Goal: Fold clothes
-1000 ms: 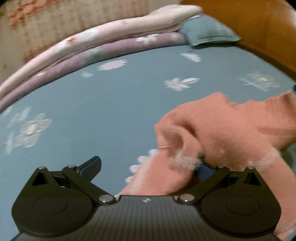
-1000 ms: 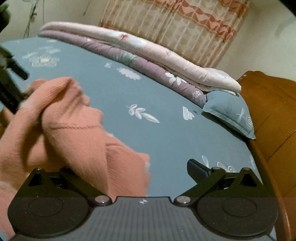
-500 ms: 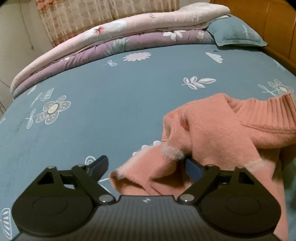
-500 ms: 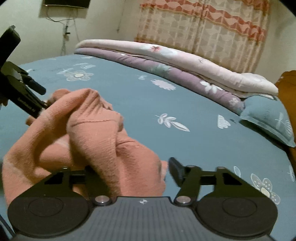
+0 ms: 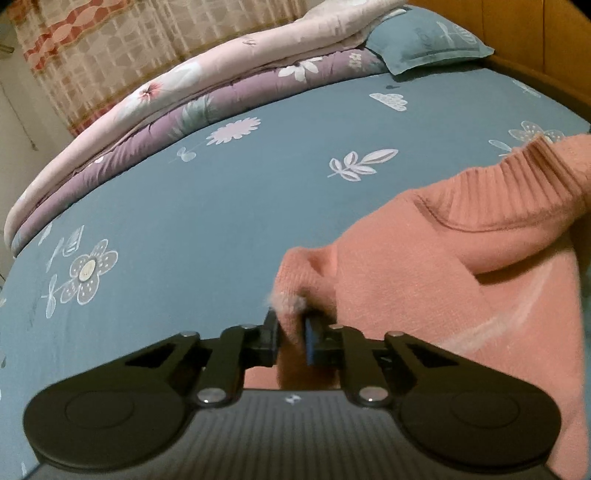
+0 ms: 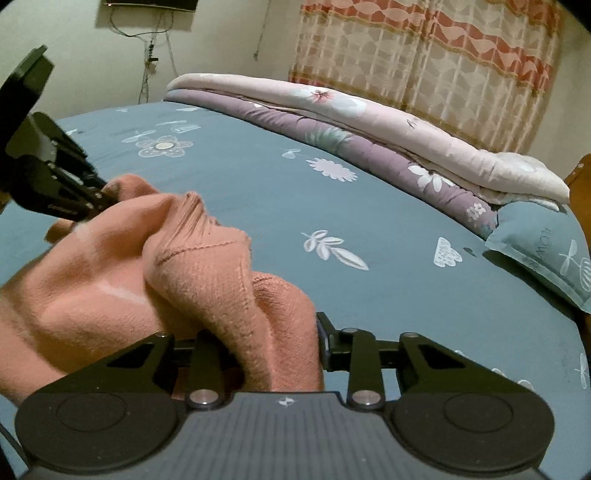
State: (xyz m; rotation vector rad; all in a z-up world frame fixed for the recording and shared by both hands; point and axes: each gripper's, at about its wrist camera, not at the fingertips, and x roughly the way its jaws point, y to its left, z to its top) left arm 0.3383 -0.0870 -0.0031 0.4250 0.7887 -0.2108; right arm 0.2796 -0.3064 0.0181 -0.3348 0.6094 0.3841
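A salmon-pink knitted sweater [image 5: 424, 288] lies bunched on the blue flowered bed sheet [image 5: 221, 206], partly lifted. My left gripper [image 5: 291, 325] is shut on a fuzzy edge of it, the fabric pinched thin between the pads. In the right wrist view the sweater [image 6: 110, 280] stretches from the left gripper [image 6: 98, 197] at the left edge down to my right gripper [image 6: 273, 339]. The right jaws are closing on a thick fold of the knit, which fills the gap and hides the left finger; the right finger [image 6: 323, 334] touches the fabric.
Folded pink and purple quilts [image 6: 369, 140] lie along the far side of the bed, with a blue pillow [image 6: 546, 254] at their end. A wooden headboard [image 5: 524, 33] stands behind the pillow. A patterned curtain [image 6: 443, 55] hangs behind the bed.
Both grippers went from wide open to closed around parts of the sweater. Both have risen slightly, pulling the sweater up and stretching it between them.
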